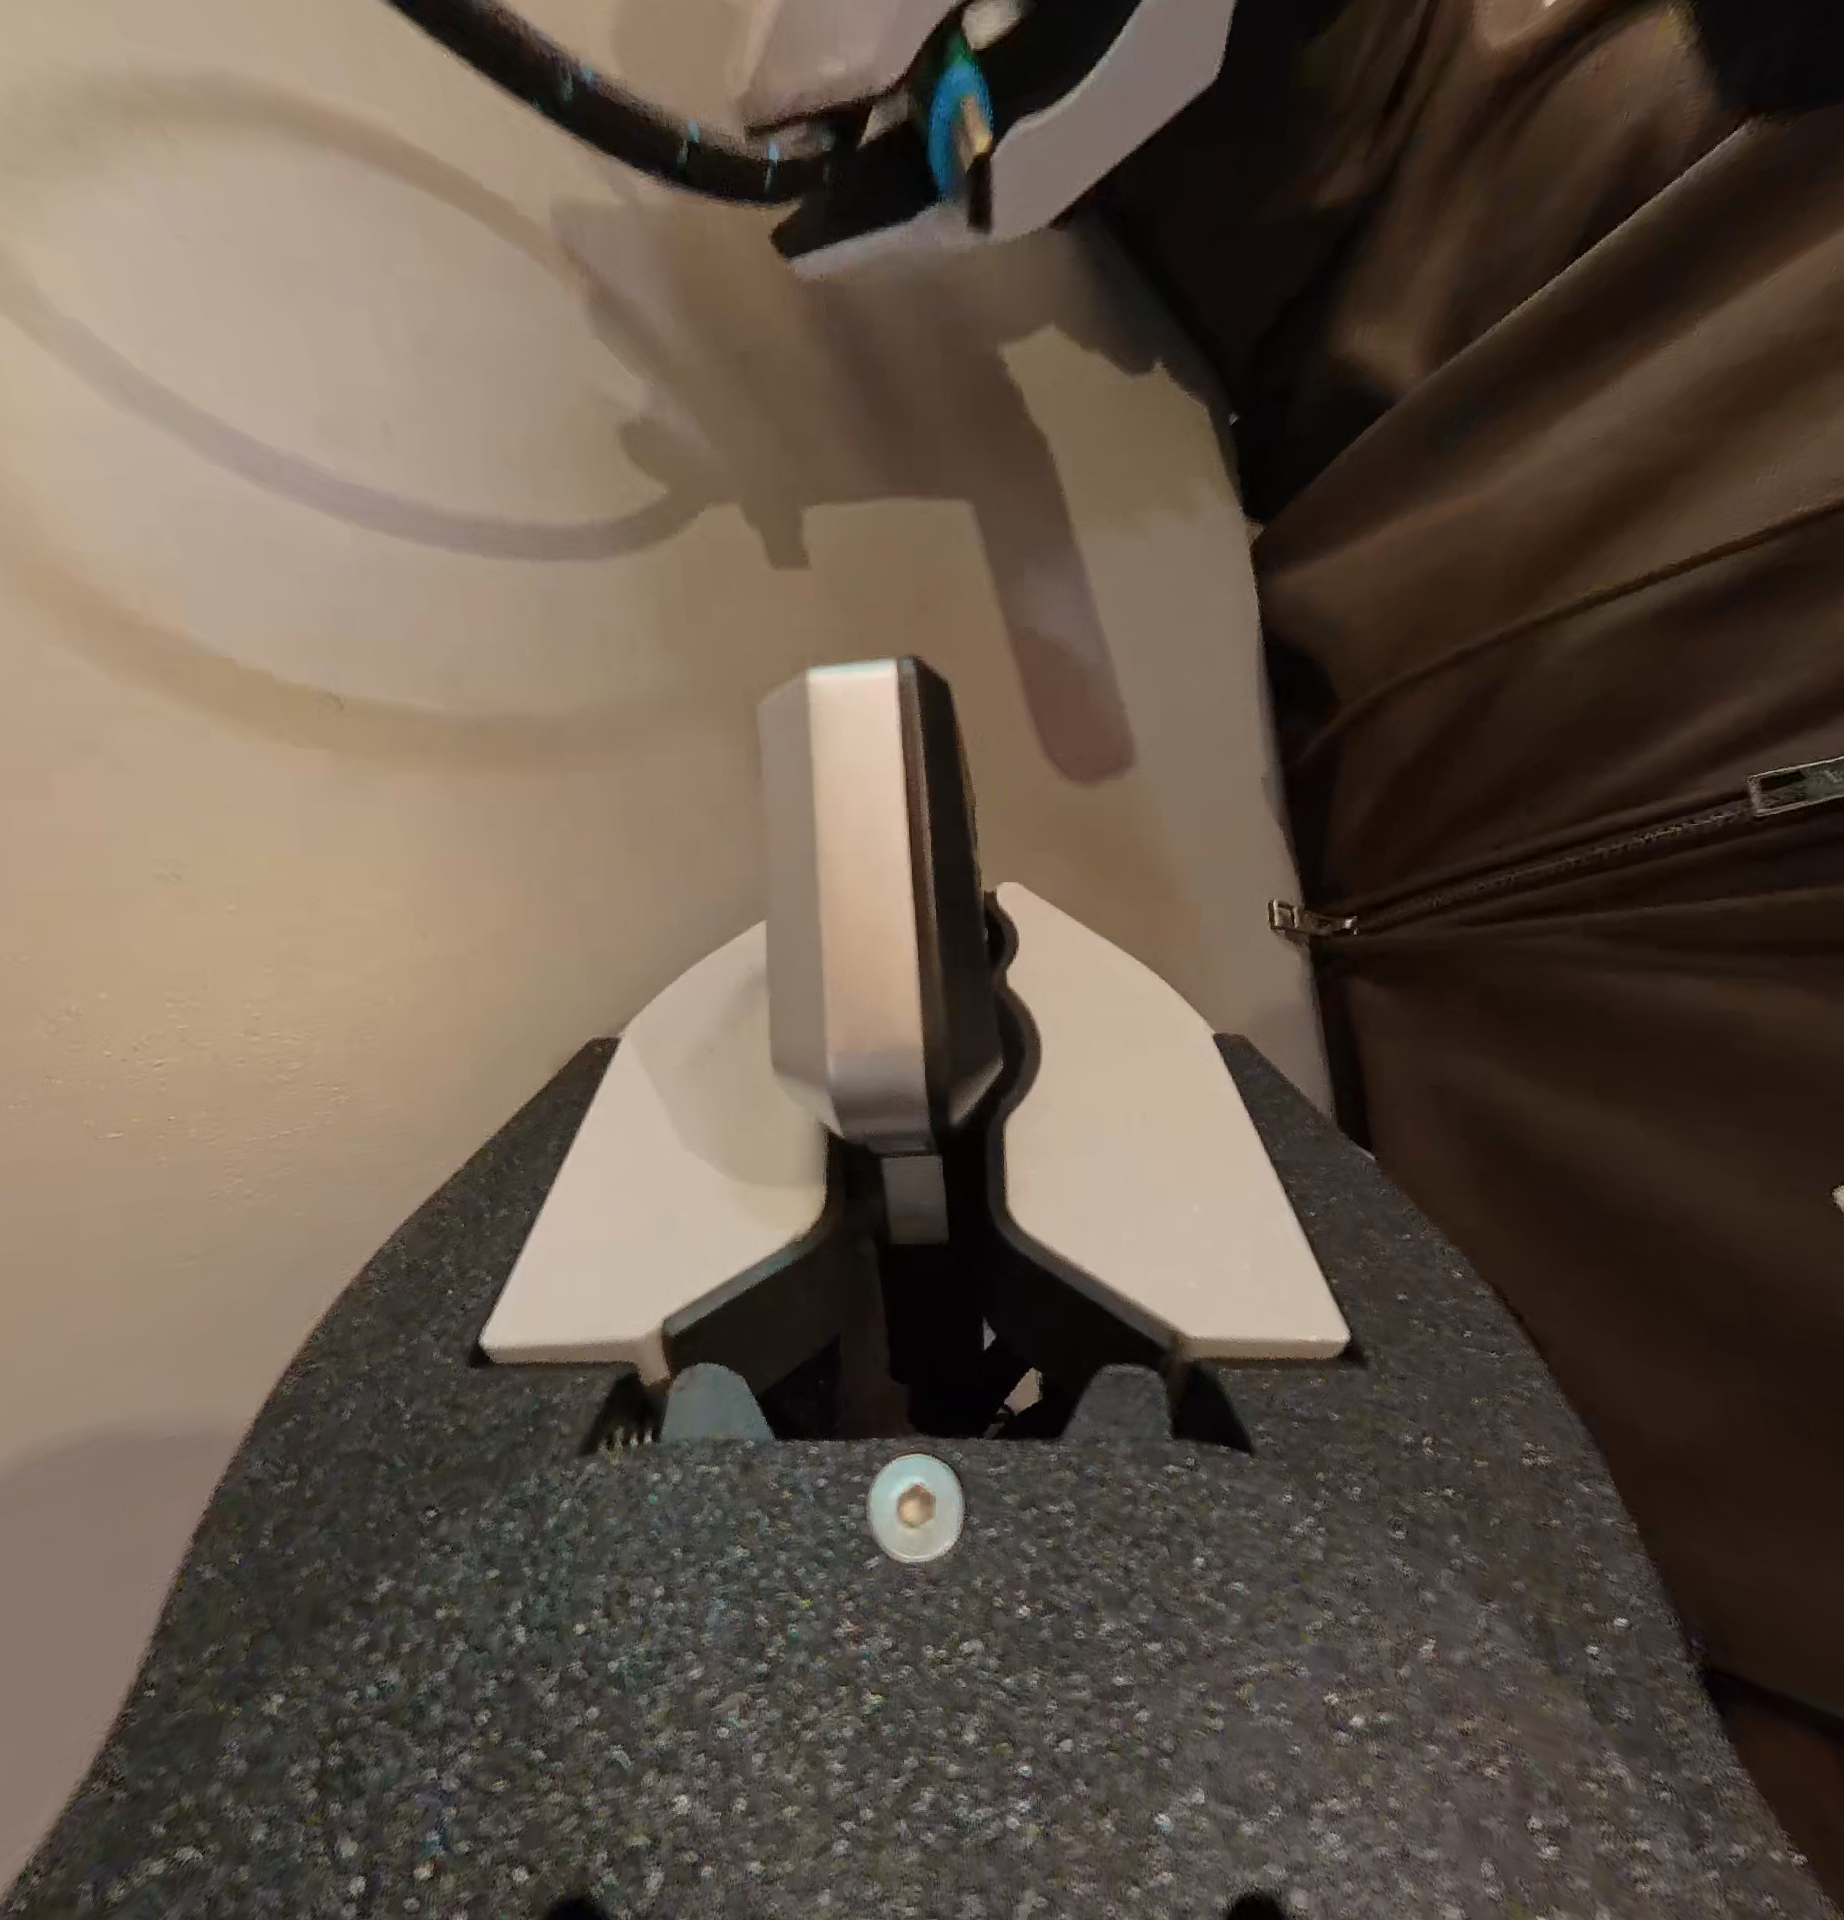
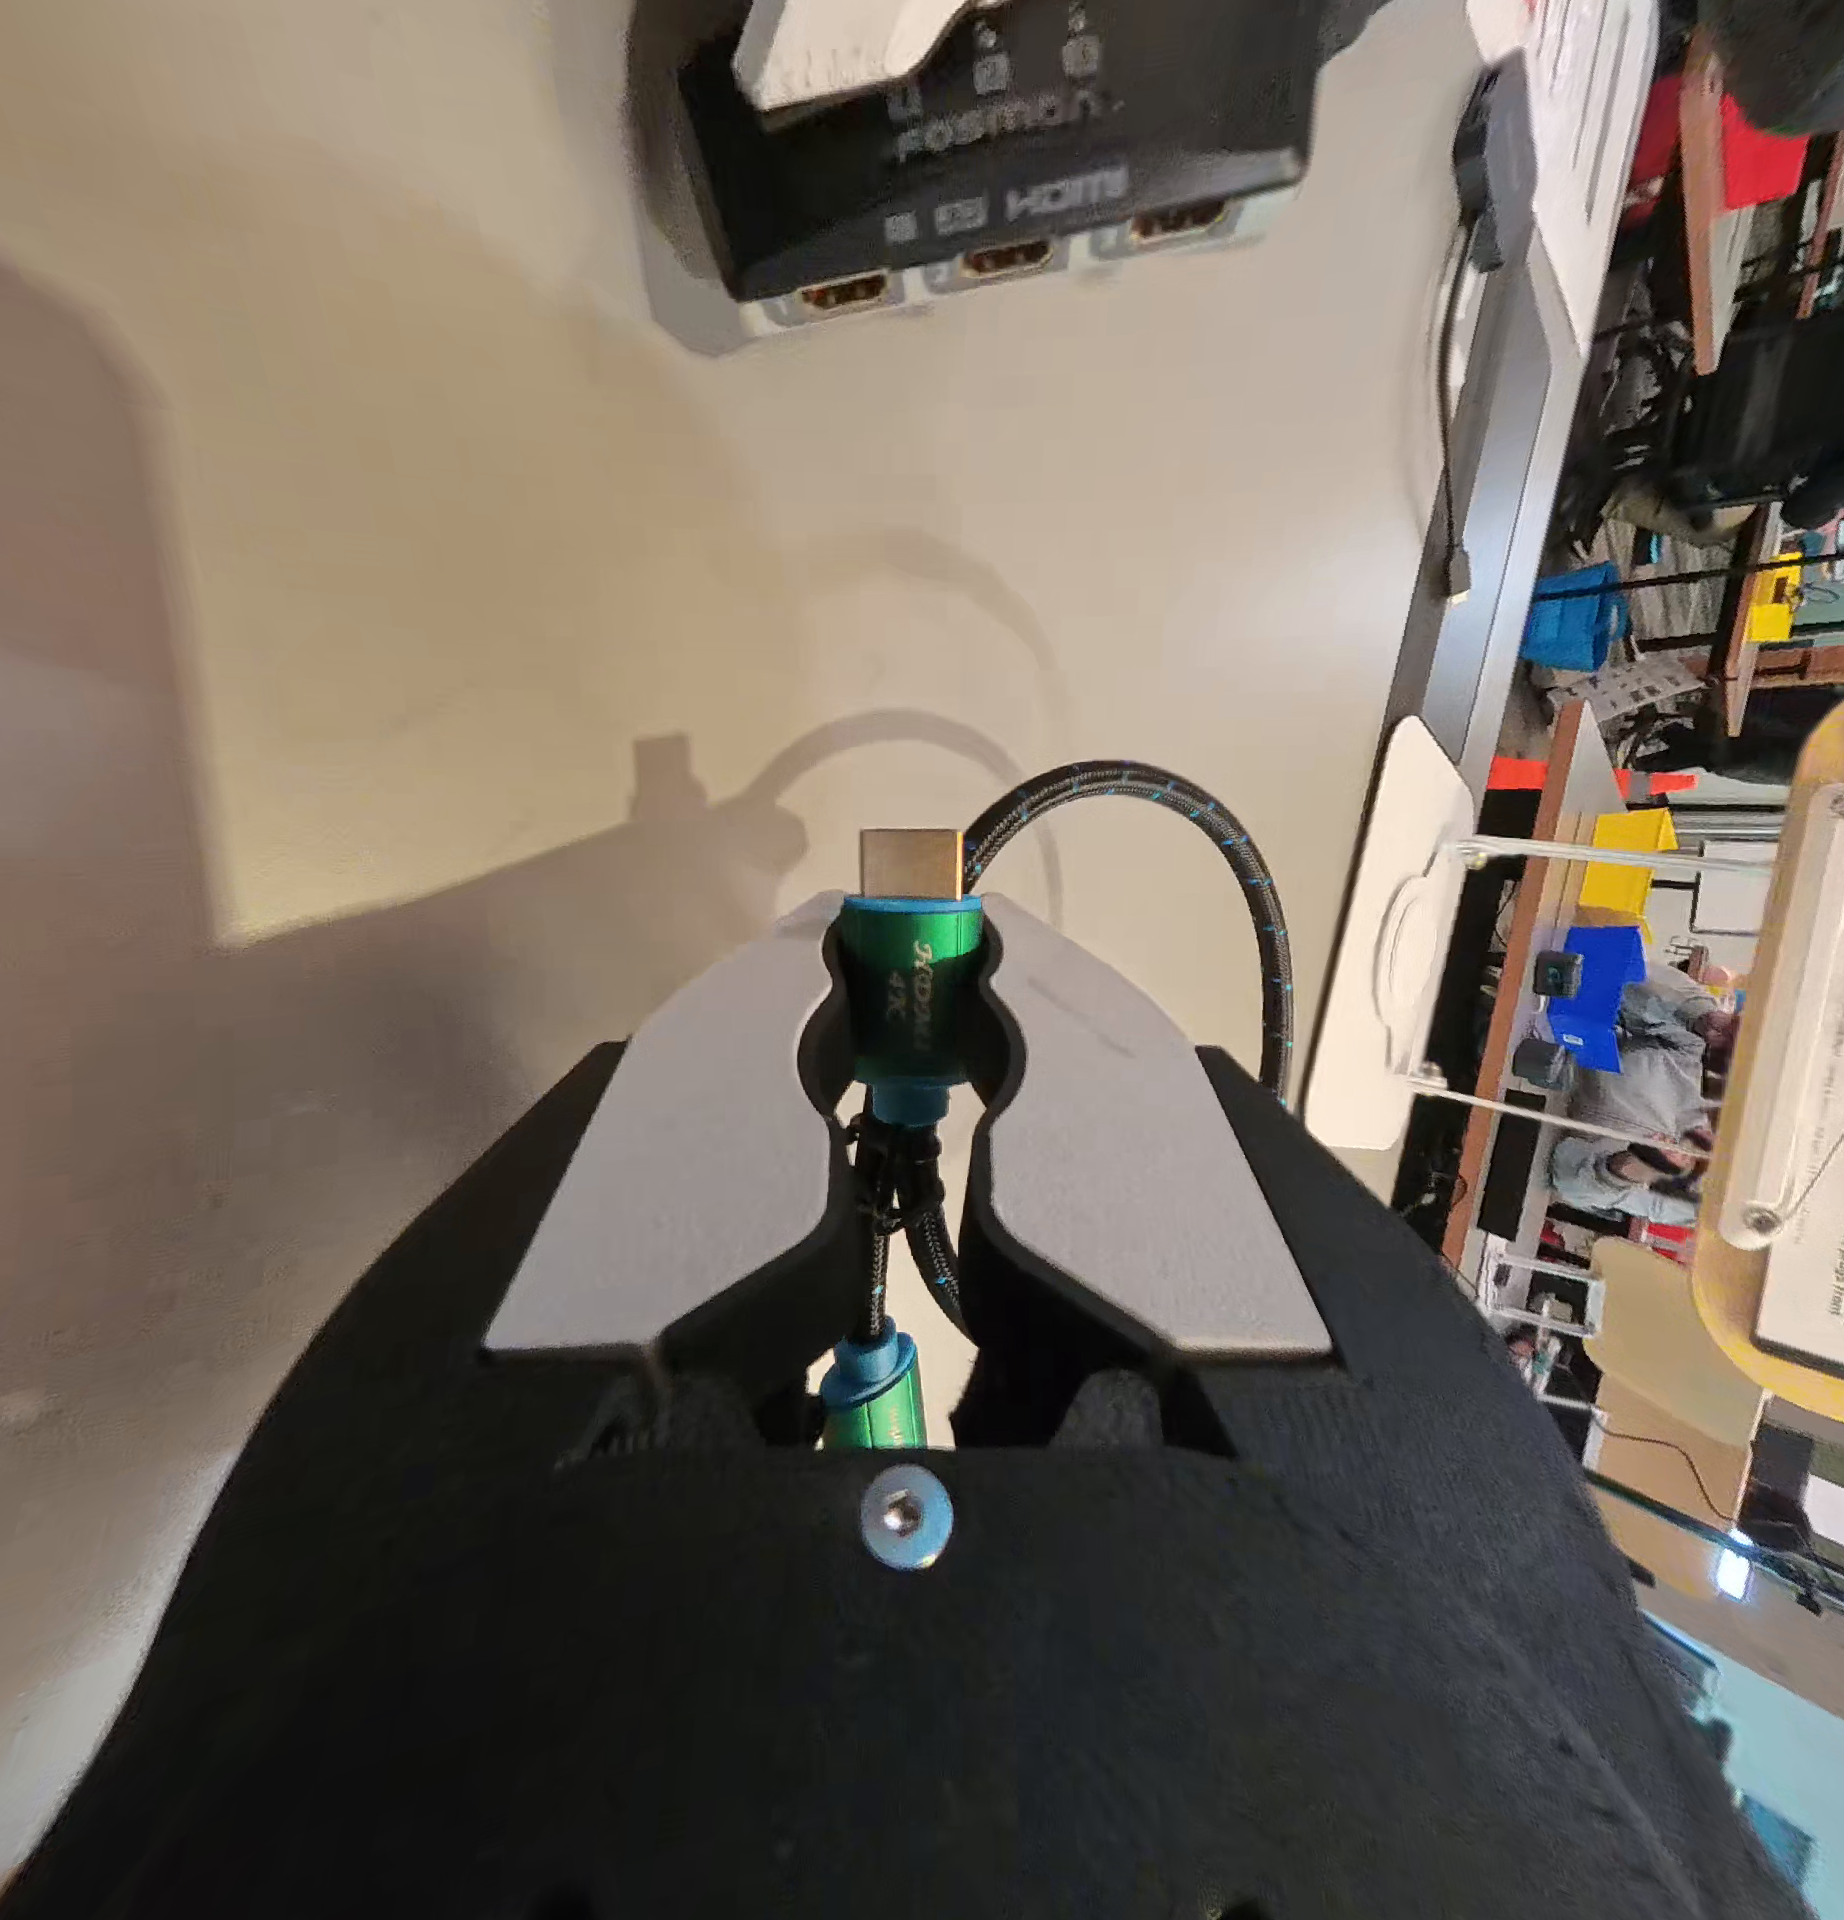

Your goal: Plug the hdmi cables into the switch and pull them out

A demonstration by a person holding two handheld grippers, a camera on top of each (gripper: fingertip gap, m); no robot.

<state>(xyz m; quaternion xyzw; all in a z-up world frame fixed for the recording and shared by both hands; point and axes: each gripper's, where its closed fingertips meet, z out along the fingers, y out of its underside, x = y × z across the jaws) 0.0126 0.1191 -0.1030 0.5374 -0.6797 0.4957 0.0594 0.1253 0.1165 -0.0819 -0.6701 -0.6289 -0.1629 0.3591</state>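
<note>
My left gripper (image 1: 887, 925) is shut on a flat silver and black switch box (image 1: 856, 883), seen edge-on and upright between its pads. The same box (image 2: 1001, 177) shows at the top of the right wrist view, its row of three ports (image 2: 1006, 258) facing my right gripper, with a white left finger (image 2: 845, 52) on it. My right gripper (image 2: 907, 935) is shut on a green plug (image 2: 907, 997) whose metal tip (image 2: 913, 862) sticks out toward the box, some way short of it. Its black braided cable (image 2: 1209, 831) loops to the right. The right gripper (image 1: 1084, 125) and cable (image 1: 627, 135) show blurred at the top of the left wrist view.
A cream table surface (image 1: 274, 831) lies below both grippers. A person's brown zipped jacket (image 1: 1572, 623) fills the right of the left wrist view. A second green plug (image 2: 876, 1403) hangs under my right gripper. A white tray (image 2: 1406, 883), a wood-rimmed board (image 2: 1822, 1091) and cluttered shelves stand at the right. Tip to tip, the grippers are about 12 centimeters apart.
</note>
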